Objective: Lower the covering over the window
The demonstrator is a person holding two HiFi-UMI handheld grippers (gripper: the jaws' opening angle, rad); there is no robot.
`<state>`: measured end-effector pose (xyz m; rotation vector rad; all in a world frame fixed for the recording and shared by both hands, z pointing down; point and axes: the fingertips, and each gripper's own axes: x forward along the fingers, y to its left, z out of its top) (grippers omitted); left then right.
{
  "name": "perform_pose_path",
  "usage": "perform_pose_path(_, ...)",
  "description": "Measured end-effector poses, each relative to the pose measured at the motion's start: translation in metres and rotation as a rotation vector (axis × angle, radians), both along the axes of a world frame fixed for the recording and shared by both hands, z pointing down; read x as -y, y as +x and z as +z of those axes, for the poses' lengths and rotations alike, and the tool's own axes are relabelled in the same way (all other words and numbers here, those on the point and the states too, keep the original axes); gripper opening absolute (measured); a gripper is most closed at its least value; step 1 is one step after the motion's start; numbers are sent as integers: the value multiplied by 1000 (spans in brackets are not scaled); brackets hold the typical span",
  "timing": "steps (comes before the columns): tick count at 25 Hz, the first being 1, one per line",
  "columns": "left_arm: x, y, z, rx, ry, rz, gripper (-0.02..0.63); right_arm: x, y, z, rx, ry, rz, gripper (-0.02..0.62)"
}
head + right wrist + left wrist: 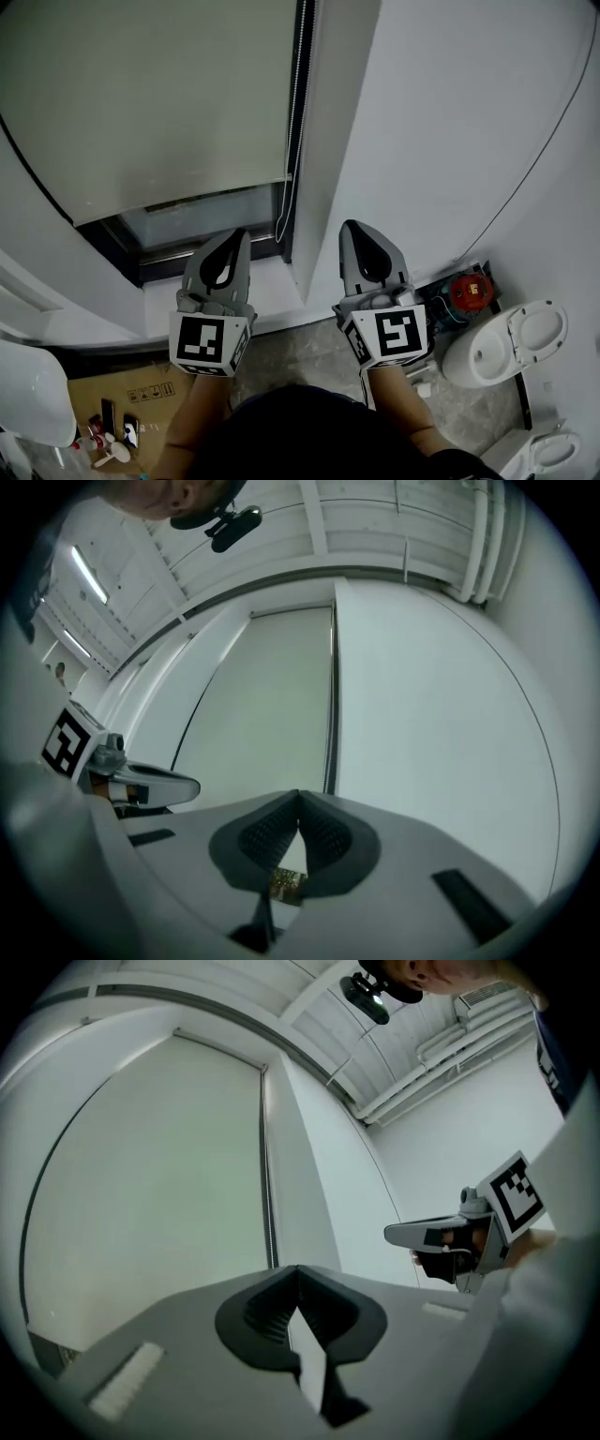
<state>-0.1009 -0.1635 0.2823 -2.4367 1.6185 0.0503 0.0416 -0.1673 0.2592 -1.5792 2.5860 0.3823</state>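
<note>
The roller blind (141, 103) is hanging nearly down (a strip of window glass (202, 217) is showing below); the left gripper (234, 239) and right gripper (352, 231) are hovering, fingers together, empty.

Every view (head's from above) faces the blind (141, 103)

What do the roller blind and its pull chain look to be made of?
Roller blind: it looks like a pale grey-green fabric with a matte finish. It hangs flat and smooth with no sheen, and any weave is too fine to see. Pull chain: a loop of small white beads, probably plastic, though it is too thin here to be sure.
</note>
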Motion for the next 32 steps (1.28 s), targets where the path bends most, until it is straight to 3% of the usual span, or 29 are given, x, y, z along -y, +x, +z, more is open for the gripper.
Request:
perform_pose_path(9,-3,-6,-21,-11,43,-46,11,-3,5,-13,-10,5,27,12)
perform_pose_path(32,-3,1,-18,-31,27,3,11,1,0,-3,-25,-19,26,12)
